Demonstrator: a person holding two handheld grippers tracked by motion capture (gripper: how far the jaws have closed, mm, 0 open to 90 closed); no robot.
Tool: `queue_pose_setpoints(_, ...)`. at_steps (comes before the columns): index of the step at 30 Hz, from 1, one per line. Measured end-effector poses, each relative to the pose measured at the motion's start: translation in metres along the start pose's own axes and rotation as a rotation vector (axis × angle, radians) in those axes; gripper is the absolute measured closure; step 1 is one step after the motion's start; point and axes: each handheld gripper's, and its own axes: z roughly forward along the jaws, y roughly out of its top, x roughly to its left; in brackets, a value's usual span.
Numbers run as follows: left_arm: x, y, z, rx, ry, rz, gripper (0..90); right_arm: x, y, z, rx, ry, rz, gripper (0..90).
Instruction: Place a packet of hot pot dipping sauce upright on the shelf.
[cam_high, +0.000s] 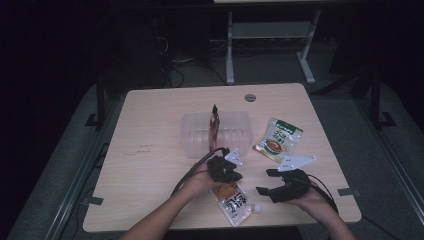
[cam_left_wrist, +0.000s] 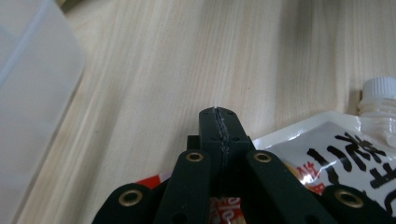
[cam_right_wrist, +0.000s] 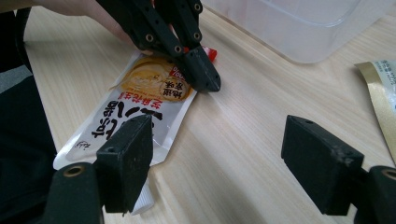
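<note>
A white spouted pouch (cam_high: 233, 201) with black lettering and a food picture lies flat near the table's front edge; its screw cap (cam_left_wrist: 380, 88) points away from the container. My left gripper (cam_high: 235, 176) is shut, jaws pressed together with nothing between them, its tip (cam_right_wrist: 208, 80) low over the pouch's (cam_right_wrist: 130, 112) top corner. My right gripper (cam_high: 267, 181) rests to the right of the pouch, open, with bare wood between its jaws (cam_right_wrist: 215, 154). The pouch (cam_left_wrist: 336, 158) passes under the left jaws.
A clear plastic container (cam_high: 237, 132) stands mid-table with a red pouch (cam_high: 214, 125) upright in it. A green and white pouch (cam_high: 278, 139) lies to its right. The container's wall (cam_left_wrist: 28, 93) is close to the left gripper. Light wooden table (cam_high: 150, 120).
</note>
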Motion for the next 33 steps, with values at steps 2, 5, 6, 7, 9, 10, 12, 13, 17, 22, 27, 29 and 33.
queue_pose_setpoints(2,0.001,-0.002,-0.003,0.012,0.007,0.003,89.8,0.0,0.0,0.0,0.0,0.0,0.0,24.7)
queue_pose_setpoints(5,0.003,-0.007,-0.007,0.021,0.011,-0.006,89.8,0.0,0.0,0.001,-0.001,0.001,-0.002,24.7)
queue_pose_setpoints(6,0.004,-0.008,-0.008,0.022,0.014,-0.007,89.8,0.0,0.0,0.001,-0.001,0.0,-0.001,24.7)
queue_pose_setpoints(7,0.004,-0.01,-0.01,0.028,0.016,-0.002,89.8,0.0,0.0,0.001,-0.002,0.0,-0.001,24.7)
queue_pose_setpoints(9,0.005,-0.014,-0.014,0.028,0.023,-0.011,89.8,0.0,0.0,0.0,-0.001,0.0,0.0,24.7)
queue_pose_setpoints(10,0.005,-0.017,-0.017,0.031,0.024,-0.014,89.8,0.0,0.0,0.0,-0.002,0.0,0.0,24.7)
queue_pose_setpoints(12,0.006,-0.022,-0.021,0.038,0.027,-0.022,89.8,0.0,0.0,0.0,-0.004,0.001,0.002,24.7)
queue_pose_setpoints(13,0.006,-0.025,-0.023,0.041,0.028,-0.029,89.8,0.0,0.0,0.0,-0.003,0.002,-0.001,24.7)
queue_pose_setpoints(17,0.007,-0.037,-0.033,0.049,0.036,-0.045,89.9,0.0,0.0,0.001,-0.003,0.003,-0.001,24.7)
queue_pose_setpoints(22,0.003,-0.054,-0.047,0.059,0.05,-0.063,89.8,-0.001,0.0,0.002,0.0,0.006,-0.004,24.7)
queue_pose_setpoints(27,0.0,-0.067,-0.057,0.072,0.06,-0.077,89.8,0.0,0.001,0.002,0.002,0.008,0.002,24.7)
queue_pose_setpoints(29,0.0,-0.069,-0.06,0.07,0.059,-0.082,89.8,0.0,0.001,0.003,0.001,0.009,-0.007,24.7)
queue_pose_setpoints(33,-0.006,-0.063,-0.067,0.015,0.057,-0.097,89.7,0.001,0.002,0.003,0.005,0.01,0.006,24.7)
